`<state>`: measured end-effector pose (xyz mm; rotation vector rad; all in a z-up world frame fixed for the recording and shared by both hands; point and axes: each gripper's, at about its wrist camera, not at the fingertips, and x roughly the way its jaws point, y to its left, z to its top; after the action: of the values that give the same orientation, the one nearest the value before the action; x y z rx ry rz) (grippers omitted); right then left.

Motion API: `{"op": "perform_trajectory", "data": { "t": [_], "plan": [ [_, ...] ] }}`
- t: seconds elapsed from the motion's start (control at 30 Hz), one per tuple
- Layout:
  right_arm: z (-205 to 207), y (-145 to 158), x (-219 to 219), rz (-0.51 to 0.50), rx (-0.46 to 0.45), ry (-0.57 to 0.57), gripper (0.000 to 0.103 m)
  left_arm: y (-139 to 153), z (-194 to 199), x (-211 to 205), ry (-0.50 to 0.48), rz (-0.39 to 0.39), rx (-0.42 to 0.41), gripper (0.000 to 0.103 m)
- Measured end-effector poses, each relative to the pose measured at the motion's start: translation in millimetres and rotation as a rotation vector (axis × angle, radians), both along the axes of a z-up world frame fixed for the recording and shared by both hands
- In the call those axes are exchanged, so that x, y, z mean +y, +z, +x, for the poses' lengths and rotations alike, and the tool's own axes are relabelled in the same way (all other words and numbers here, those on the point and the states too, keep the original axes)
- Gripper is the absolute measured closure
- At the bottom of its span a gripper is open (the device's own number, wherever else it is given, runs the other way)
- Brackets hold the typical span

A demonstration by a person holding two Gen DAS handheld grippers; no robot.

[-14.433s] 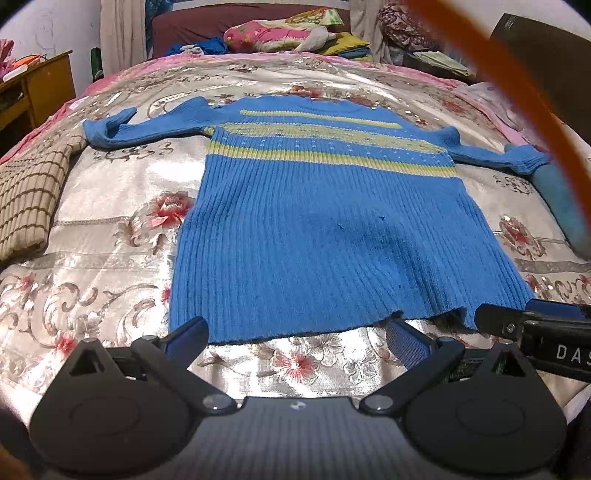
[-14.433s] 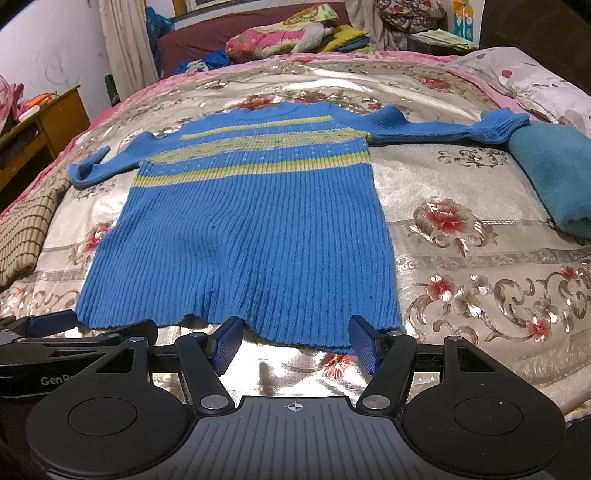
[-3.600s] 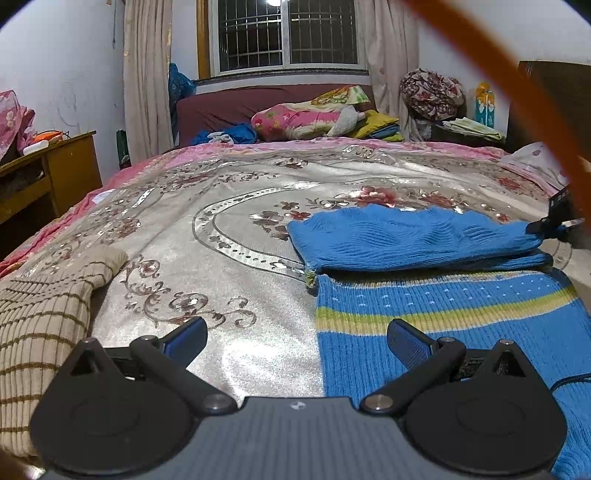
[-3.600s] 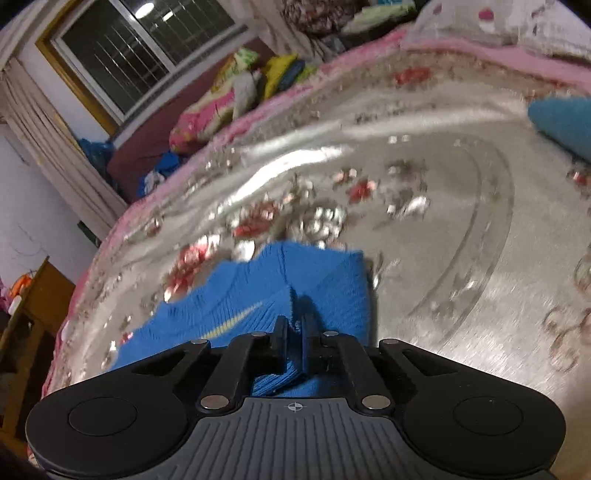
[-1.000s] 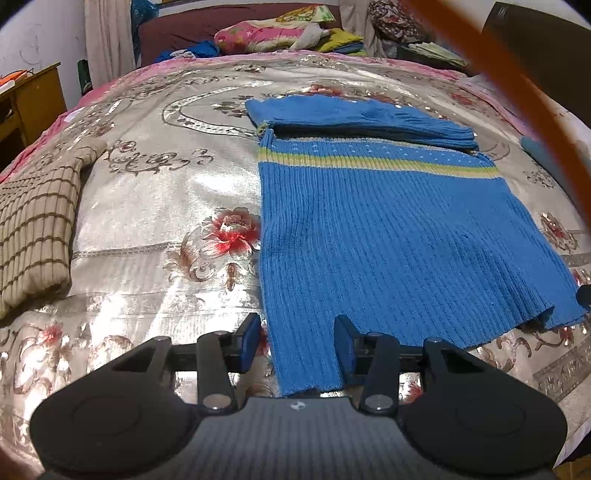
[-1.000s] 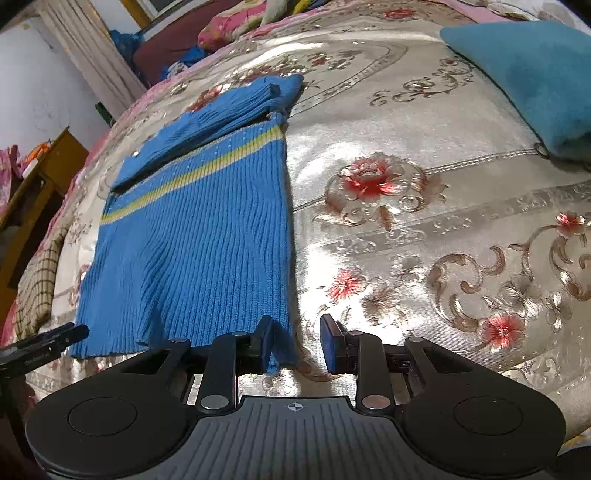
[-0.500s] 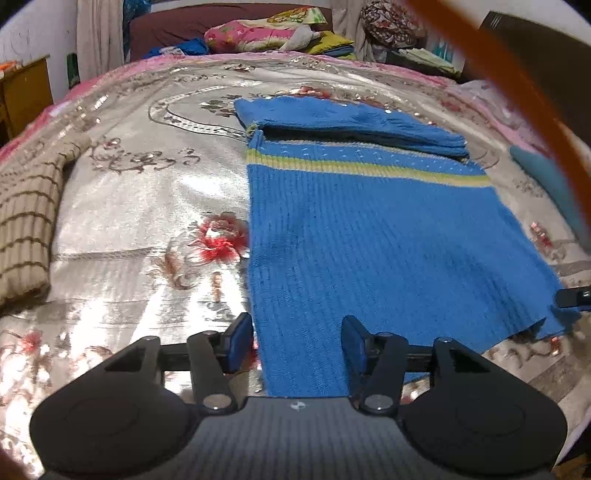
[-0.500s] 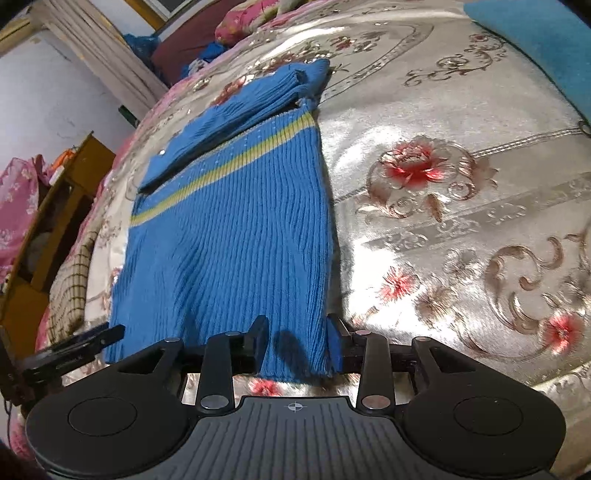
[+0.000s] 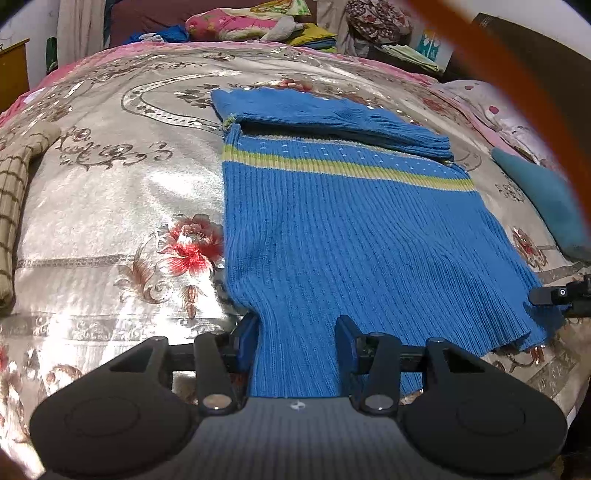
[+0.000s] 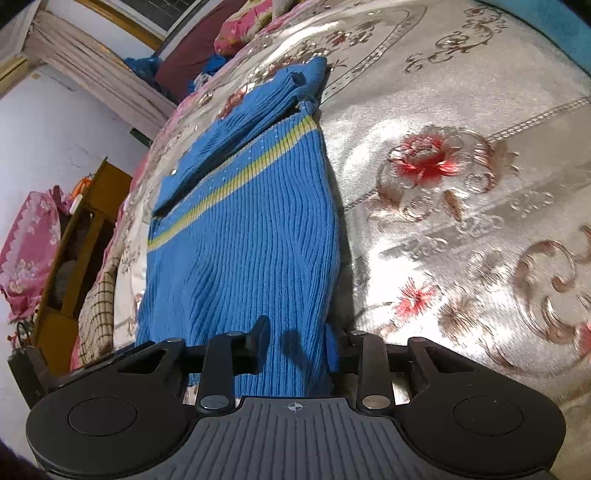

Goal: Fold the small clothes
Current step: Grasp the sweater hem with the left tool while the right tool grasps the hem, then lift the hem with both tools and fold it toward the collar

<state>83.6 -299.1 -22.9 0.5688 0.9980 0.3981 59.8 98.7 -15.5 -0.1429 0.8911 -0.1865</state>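
A blue ribbed sweater [image 9: 351, 229] with a yellow-green stripe lies flat on the flowered bedspread [image 9: 110, 206], its sleeves [image 9: 325, 114] folded across the top. My left gripper [image 9: 296, 341] straddles the hem's left corner, jaws apart, with the knit lying between the fingers. My right gripper [image 10: 295, 345] straddles the hem's right corner of the sweater [image 10: 240, 251]. Its jaws are closing with the fabric between them, and a wide gap still shows. A black fingertip of the right gripper [image 9: 554, 295] shows at the right edge of the left wrist view.
A brown checked garment [image 9: 11, 206] lies at the bed's left side. A teal cloth [image 9: 546, 199] lies on the right. A wooden cabinet [image 10: 81, 236] stands beside the bed. Pillows and clothes [image 9: 251, 22] pile at the far end. An orange strap [image 9: 517, 92] crosses the left view.
Both grippers have slid forward over the hem, so more knit lies between their fingers. The right jaws widened, then narrowed, and the right view has tilted.
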Motion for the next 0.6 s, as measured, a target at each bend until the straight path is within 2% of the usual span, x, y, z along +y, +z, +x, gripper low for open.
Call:
{"op": "perform_trajectory", "data": {
  "t": [0.07,0.1,0.13,0.2,0.37,0.6],
  "plan": [
    [2.4,0.3,2.0,0.008,0.014,0.008,0.089,1.4,0.0,-0.1,-0.002,-0.001,-0.002,0.057],
    [2.4,-0.5,1.4,0.017,0.020,0.008,0.094,2.1,0.3,0.4,-0.006,-0.007,-0.002,0.064],
    [2.2,-1.2,1.6,0.025,0.023,0.005,0.094,2.7,0.3,1.2,-0.008,-0.015,0.000,0.073],
    [0.8,-1.1,0.3,0.049,0.024,-0.007,0.095,5.6,1.0,3.2,-0.012,-0.028,-0.001,0.085],
    [0.8,11.5,-3.9,0.195,-0.018,-0.040,0.096,23.6,6.5,13.6,-0.010,-0.103,-0.041,0.086],
    [27.5,40.3,-6.3,0.369,-0.094,-0.079,0.096,59.9,31.9,37.1,0.039,-0.282,-0.142,0.087]
  ]
}}
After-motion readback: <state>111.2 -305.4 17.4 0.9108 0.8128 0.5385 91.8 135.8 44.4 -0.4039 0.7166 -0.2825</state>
